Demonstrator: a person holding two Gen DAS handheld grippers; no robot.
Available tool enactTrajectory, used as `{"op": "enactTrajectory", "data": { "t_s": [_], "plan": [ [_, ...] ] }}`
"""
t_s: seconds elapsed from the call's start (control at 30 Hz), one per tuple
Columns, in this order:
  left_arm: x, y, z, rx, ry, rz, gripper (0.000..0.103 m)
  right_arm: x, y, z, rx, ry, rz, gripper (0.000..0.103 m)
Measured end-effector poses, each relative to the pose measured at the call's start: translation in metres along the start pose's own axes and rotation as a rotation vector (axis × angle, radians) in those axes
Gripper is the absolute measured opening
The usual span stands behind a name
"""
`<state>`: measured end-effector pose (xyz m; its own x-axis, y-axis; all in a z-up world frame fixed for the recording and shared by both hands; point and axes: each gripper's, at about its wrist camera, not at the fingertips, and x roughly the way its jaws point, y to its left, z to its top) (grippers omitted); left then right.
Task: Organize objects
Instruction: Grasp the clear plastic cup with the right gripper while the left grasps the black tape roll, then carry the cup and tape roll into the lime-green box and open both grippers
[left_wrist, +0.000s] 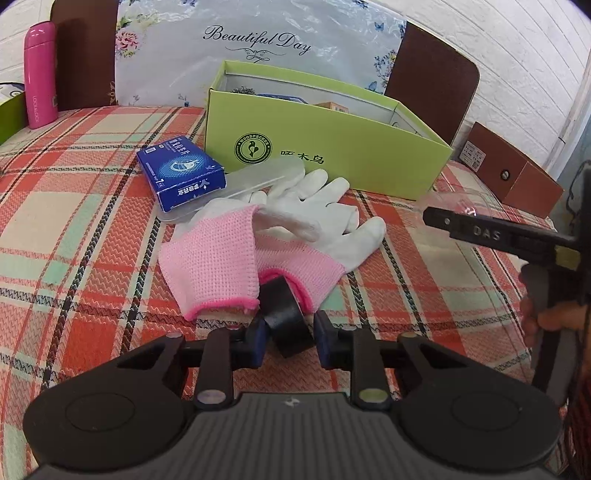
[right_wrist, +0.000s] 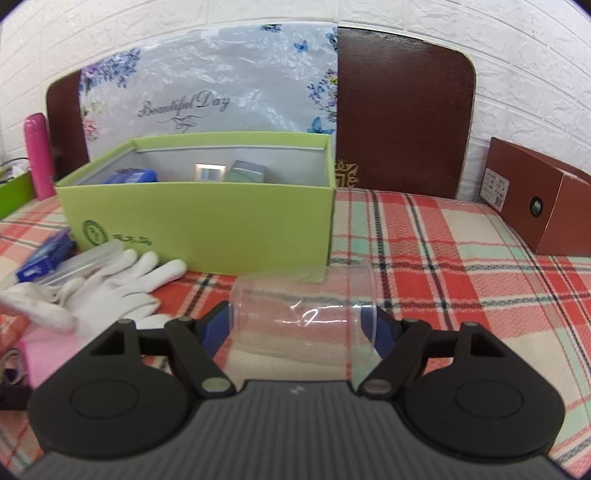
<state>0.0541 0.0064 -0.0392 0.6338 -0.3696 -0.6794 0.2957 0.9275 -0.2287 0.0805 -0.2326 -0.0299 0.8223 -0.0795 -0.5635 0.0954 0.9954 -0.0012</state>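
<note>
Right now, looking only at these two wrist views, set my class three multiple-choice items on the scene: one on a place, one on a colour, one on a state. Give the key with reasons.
1. Where is the black roll?
A. Between the fingers of the left gripper
B. On the floor
C. In a drawer

2. What colour are the cuffs of the gloves?
A. Yellow
B. Pink
C. Black

3. How does the clear cup sit on the plaid cloth?
A. Upright, mouth up
B. Stacked on another cup
C. Lying on its side

Key: 1 A, the roll sits between the two blue pads by the glove cuffs. 2 B, the knitted cuffs are pink, the palms white. 3 C, its round wall rests on the cloth and its ends face sideways.
</note>
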Motion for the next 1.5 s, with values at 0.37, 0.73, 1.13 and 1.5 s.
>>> {"op": "enactTrajectory", "data": {
  "t_s": [0.37,0.73,1.13,1.5],
  "plan": [
    [-0.021,-0.009,-0.001,0.014,-0.027,-0.058,0.020,-0.054,0.022,0.001,-0.047,-0.077,0.121,0.075],
    [-0.052,-0.023,0.033,0.044,-0.146,-0.127,0.020,-0.080,0.029,0.010,-0.079,-0.146,0.151,0.075],
    [-0.038,-0.040,0.106,0.068,-0.249,-0.122,0.020,-0.070,0.030,0.042,-0.104,-0.224,0.128,0.075],
    [0.020,-0.032,0.178,0.036,-0.273,-0.032,0.020,-0.028,0.033,0.074,-0.122,-0.269,0.096,0.075]
  ]
}}
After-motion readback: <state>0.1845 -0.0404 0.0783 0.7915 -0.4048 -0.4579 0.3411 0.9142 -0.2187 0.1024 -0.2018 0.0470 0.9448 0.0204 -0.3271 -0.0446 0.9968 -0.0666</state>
